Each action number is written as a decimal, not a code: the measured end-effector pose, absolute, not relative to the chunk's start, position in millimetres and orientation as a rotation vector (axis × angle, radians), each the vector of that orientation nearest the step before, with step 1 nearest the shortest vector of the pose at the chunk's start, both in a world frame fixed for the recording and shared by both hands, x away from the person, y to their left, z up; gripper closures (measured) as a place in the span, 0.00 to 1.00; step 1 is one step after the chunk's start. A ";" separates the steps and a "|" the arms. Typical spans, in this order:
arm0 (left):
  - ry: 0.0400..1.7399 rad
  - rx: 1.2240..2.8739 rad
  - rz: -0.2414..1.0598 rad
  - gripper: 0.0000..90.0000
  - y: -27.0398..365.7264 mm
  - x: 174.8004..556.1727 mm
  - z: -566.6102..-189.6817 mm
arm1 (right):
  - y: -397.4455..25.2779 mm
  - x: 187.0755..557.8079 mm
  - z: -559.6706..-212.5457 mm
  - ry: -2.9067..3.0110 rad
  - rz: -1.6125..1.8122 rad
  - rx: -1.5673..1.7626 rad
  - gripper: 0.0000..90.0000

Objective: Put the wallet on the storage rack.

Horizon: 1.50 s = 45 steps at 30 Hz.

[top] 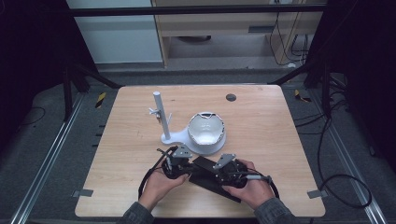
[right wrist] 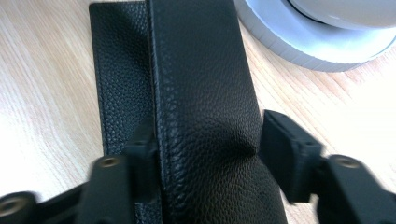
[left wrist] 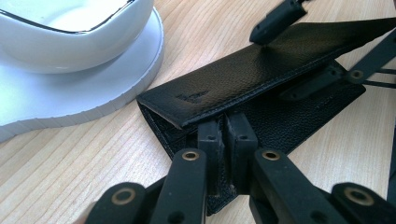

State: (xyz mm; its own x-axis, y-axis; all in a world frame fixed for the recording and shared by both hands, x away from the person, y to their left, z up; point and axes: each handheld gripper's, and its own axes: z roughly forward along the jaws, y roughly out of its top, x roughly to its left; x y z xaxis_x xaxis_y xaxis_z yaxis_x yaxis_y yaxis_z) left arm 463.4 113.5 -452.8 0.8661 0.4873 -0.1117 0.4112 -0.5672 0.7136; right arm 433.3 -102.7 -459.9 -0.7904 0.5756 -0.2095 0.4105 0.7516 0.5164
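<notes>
A black leather case (top: 205, 176) lies on the wooden table just in front of me, its top flap lifted off the lower one. My left gripper (top: 188, 169) is at the case's left end. In the left gripper view, this gripper (left wrist: 225, 140) is shut on the thin lower flap of the case (left wrist: 243, 74). My right gripper (top: 220, 175) comes from the right. In the right gripper view, it (right wrist: 210, 144) clamps the raised upper flap (right wrist: 201, 70) across its width, denting the leather. A hand holds each gripper.
A white bowl (top: 206, 130) with a dark rim sits on a white stand base (top: 175, 137) just beyond the case. A white upright post (top: 159, 114) with small pegs rises at its left. A dark round disc (top: 230, 97) marks the table's far side.
</notes>
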 end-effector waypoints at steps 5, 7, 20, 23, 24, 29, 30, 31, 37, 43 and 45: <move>0.656 2.242 0.129 0.92 114.4 462.7 -452.4 | -99.6 432.0 -460.3 2.563 0.594 0.718 0.70; 0.671 2.235 0.140 0.83 116.2 462.2 -451.2 | -99.4 432.2 -458.2 2.551 0.575 0.694 0.79; 0.673 2.266 0.229 0.28 132.9 458.8 -443.8 | -127.1 430.0 -436.9 2.510 0.684 0.622 0.94; 0.630 2.276 0.205 0.16 133.4 460.2 -440.3 | -141.2 426.0 -430.0 2.483 0.772 0.618 0.94; 0.629 2.280 0.210 0.16 132.9 461.6 -438.1 | -150.1 423.9 -427.2 2.460 0.837 0.612 0.94; 0.630 2.288 0.189 0.16 128.1 465.0 -432.3 | -162.8 420.5 -425.7 2.419 0.918 0.608 0.94; 0.619 2.296 0.181 0.16 124.0 466.2 -429.1 | -166.6 419.3 -426.8 2.401 0.950 0.610 0.94; 0.611 2.302 0.180 0.16 121.7 466.9 -427.6 | -167.8 418.7 -427.5 2.395 0.963 0.610 0.94; 0.577 2.309 0.182 0.15 110.9 469.1 -422.0 | -170.2 415.5 -428.1 2.368 1.017 0.590 0.94; 0.544 2.301 0.149 0.14 104.4 471.4 -417.8 | -173.0 412.8 -422.7 2.334 1.080 0.581 0.94; 0.539 2.306 0.144 0.14 103.4 472.8 -417.9 | -173.6 412.3 -421.1 2.323 1.095 0.582 0.94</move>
State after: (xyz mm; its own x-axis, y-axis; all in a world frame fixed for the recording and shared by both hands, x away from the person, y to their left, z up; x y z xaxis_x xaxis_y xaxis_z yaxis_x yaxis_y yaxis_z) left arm 472.8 103.4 -417.9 0.9051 0.4215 -0.0563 0.3369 -0.6298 0.6999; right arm 412.3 -173.6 -421.1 -0.7819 0.5679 -0.2572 0.1627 0.5842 0.7951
